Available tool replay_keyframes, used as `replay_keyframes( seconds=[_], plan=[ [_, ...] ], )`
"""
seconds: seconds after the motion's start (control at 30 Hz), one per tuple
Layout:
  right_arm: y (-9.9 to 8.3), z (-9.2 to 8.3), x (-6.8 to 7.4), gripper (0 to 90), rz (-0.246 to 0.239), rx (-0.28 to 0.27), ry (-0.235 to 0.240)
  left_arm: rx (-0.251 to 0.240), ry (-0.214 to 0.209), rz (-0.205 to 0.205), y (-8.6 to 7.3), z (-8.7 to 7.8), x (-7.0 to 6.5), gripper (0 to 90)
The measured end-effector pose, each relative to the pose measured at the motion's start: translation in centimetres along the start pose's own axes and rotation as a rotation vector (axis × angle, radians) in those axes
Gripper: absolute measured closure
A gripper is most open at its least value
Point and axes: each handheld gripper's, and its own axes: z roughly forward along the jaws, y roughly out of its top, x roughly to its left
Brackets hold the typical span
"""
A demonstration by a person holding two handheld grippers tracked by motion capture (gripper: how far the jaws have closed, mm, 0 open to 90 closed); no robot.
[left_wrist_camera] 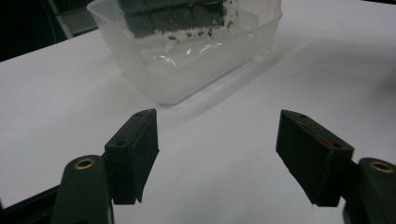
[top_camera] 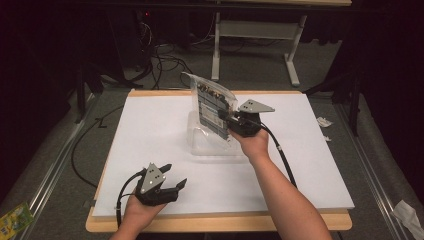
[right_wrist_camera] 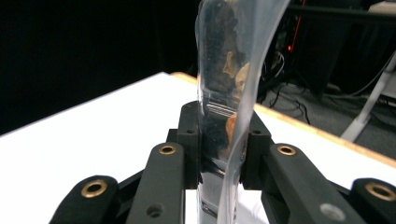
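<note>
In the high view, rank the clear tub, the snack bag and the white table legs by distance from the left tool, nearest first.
From the left tool:
1. Clear tub, mid-table.
2. Snack bag, standing in the tub, clamped by the right tool.
3. White table legs, beyond the far edge.

A white board (top_camera: 150, 135) tops the wooden table (top_camera: 215, 222); wrappers (top_camera: 410, 215) litter the floor.

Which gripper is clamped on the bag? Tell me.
The right gripper: its jaws pinch the clear bag over the plastic tub. The left gripper is open, holding nothing.
</note>
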Motion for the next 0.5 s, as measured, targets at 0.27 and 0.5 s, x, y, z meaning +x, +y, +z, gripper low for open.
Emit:
replay_keyframes(
  seconds=[0.27, 0.5],
  plan=[
    [-1.6, -0.3, -0.3, 76.1, 0.027, 0.026, -0.005, 0.004, -0.006, 0.000, 0.0, 0.1, -0.1, 30.0],
    [-3.2, -1.0, -0.6, 75.8, 0.061, 0.026, 0.001, 0.008, -0.010, 0.005, 0.0, 0.3, -0.2, 30.0]
  ],
)
